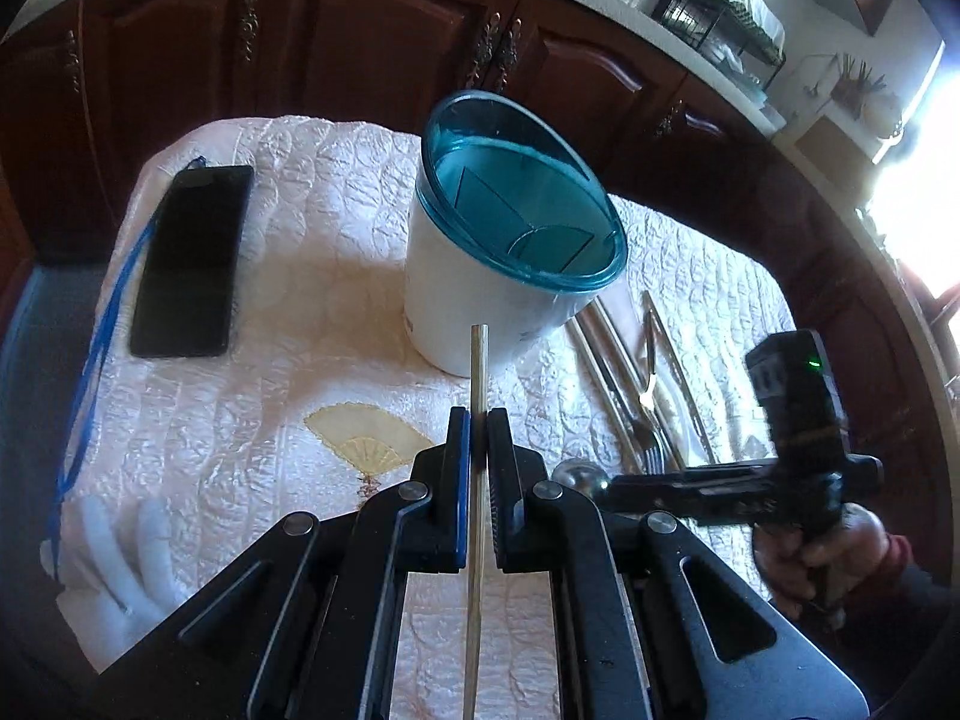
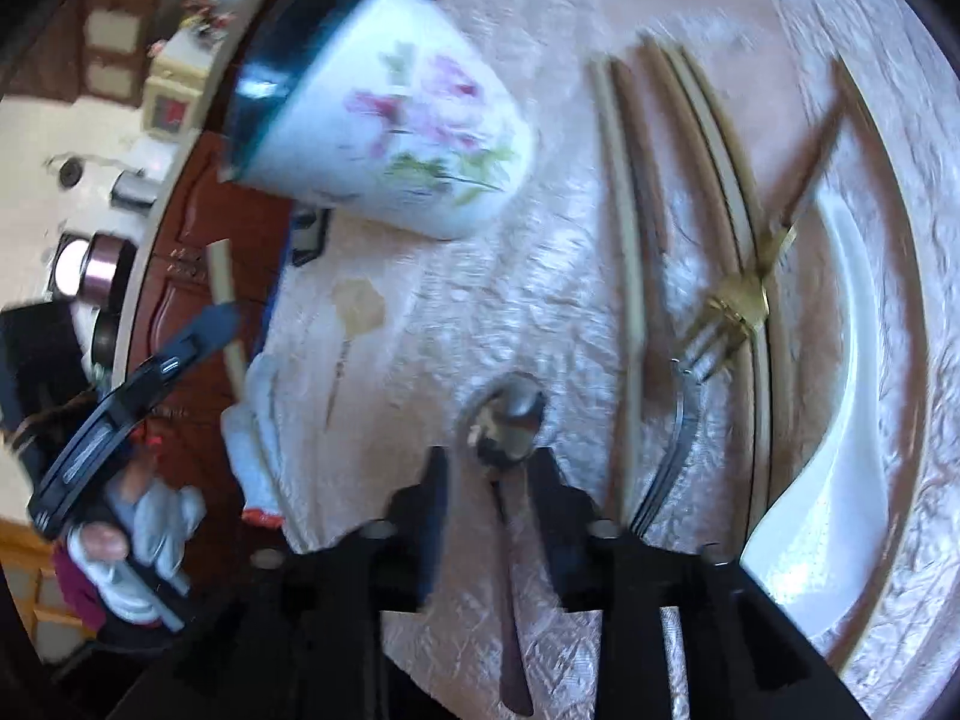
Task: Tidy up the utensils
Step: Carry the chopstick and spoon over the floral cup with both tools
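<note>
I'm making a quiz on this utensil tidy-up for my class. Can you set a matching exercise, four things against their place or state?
Things:
1. chopstick
2. metal spoon
3. phone
4. utensil holder

Places or states:
A. lying flat near the cloth's far left edge
B. standing upright on the cloth, teal rim, empty
C. clamped in the left gripper
D. lying on the cloth between the right gripper's open jaws

Pairs: 1-C, 2-D, 3-A, 4-B
</note>
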`<control>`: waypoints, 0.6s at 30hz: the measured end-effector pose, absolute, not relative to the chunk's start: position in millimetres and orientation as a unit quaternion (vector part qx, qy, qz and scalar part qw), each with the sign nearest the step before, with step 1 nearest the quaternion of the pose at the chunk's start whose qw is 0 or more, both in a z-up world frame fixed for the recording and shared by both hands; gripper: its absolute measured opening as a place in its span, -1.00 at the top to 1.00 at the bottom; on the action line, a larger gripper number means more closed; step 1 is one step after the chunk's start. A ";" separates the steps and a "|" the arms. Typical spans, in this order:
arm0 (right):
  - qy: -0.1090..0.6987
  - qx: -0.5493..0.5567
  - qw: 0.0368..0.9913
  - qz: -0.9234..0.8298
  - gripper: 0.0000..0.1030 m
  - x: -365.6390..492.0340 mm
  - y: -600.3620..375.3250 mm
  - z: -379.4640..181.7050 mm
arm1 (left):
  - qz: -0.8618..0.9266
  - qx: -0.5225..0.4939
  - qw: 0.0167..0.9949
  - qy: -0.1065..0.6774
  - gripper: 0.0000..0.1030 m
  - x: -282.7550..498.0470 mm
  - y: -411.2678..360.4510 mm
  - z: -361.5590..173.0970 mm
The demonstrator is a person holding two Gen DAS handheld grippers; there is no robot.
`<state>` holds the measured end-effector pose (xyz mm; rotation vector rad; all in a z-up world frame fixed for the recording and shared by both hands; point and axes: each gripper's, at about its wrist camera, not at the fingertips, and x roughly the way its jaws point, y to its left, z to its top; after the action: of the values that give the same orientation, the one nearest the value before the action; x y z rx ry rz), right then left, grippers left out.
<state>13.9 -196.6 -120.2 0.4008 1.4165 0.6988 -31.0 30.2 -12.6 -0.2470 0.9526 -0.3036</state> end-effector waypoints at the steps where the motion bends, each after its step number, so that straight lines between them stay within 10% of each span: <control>1: 0.630 0.191 0.685 0.312 0.41 17.9 -197.6 -123.3 | -0.145 -0.119 0.871 0.454 0.92 -31.2 30.3 -11.2; 9: 0.603 0.232 0.682 0.343 0.89 25.9 -197.7 -128.6 | -0.150 -0.129 0.877 0.438 0.92 -40.5 38.4 6.1; 18: 0.533 0.243 0.704 0.402 0.97 4.7 -211.0 -50.4 | -0.170 -0.140 0.896 0.385 0.91 -60.8 56.0 63.5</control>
<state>4.7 -211.0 -50.4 0.5409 1.1858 0.8940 -60.8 56.0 63.5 -0.2909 0.7988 -0.3519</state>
